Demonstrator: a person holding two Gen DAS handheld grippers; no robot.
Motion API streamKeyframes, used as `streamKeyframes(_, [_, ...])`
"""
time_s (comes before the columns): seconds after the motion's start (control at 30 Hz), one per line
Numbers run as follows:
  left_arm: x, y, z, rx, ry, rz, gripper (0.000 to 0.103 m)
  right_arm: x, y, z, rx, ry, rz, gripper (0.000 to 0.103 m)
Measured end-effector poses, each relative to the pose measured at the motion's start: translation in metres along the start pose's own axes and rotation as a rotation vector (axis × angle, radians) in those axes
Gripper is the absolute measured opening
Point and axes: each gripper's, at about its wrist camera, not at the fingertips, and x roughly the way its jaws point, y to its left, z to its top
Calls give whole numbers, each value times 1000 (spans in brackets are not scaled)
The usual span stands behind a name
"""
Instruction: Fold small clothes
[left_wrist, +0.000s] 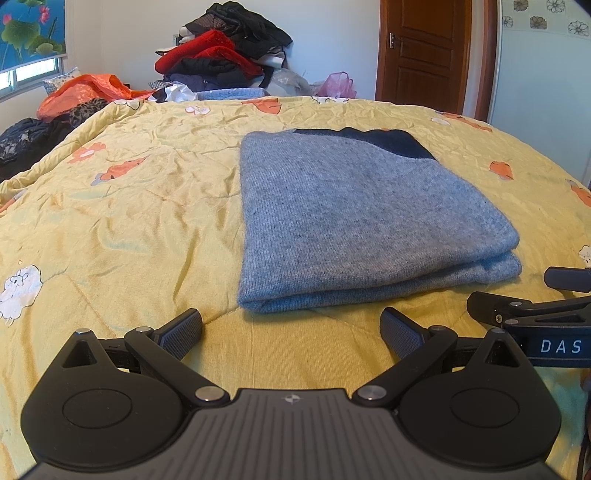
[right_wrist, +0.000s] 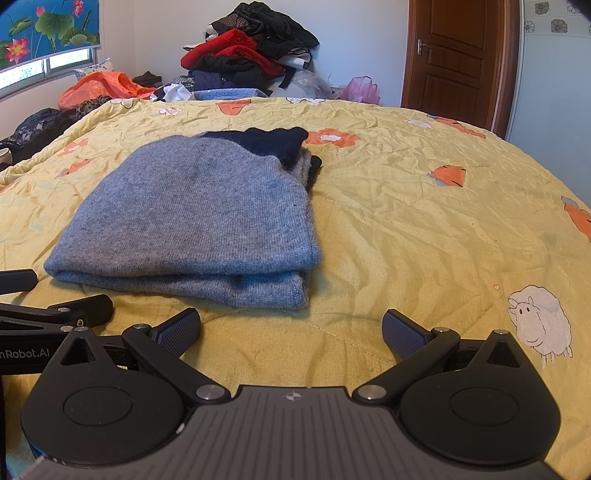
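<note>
A grey knit sweater (left_wrist: 354, 218) with a dark navy part at its far end lies folded in a neat rectangle on the yellow quilt (left_wrist: 129, 206). It also shows in the right wrist view (right_wrist: 199, 221), left of centre. My left gripper (left_wrist: 291, 332) is open and empty, just short of the sweater's near folded edge. My right gripper (right_wrist: 291, 332) is open and empty, near the sweater's near right corner. The right gripper shows at the right edge of the left wrist view (left_wrist: 517, 295). The left gripper shows at the left edge of the right wrist view (right_wrist: 55, 295).
A heap of red, black and dark clothes (left_wrist: 229, 48) is piled past the bed's far edge, with an orange bag (left_wrist: 85, 92) at the far left and a pink bag (left_wrist: 338, 85). A brown door (left_wrist: 424, 51) stands at the back right.
</note>
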Motion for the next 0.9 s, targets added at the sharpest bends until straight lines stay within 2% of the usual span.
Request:
streamKeyframes(0.17, [-1, 1, 4, -4, 32, 2, 103, -1, 0, 0, 1, -2, 7, 103])
streamKeyframes(0.27, [-7, 4, 5, -36, 64, 0, 103, -10, -6, -2, 30, -17, 42, 103])
streamKeyframes(0.33, [-16, 10, 4, -68, 61, -20, 103, -20, -11, -3, 66, -18, 64, 103])
streamKeyframes(0.47, [-32, 19, 2, -105, 50, -1, 103, -41, -11, -3, 65, -30, 100, 103])
streamKeyframes(0.57, [-43, 28, 3, -149, 26, -23, 103, -50, -6, -1, 34, -42, 108, 103])
streamKeyframes(0.7, [-63, 36, 4, -219, -81, -45, 103, -57, 0, 4, 18, -59, 131, 103])
streamKeyframes(0.8, [-70, 34, 9, -190, -102, -27, 103, -62, 2, 11, 28, -72, 169, 103])
streamKeyframes(0.9, [-71, 35, 12, -156, -104, -47, 103, -60, 1, 22, 36, -71, 188, 103])
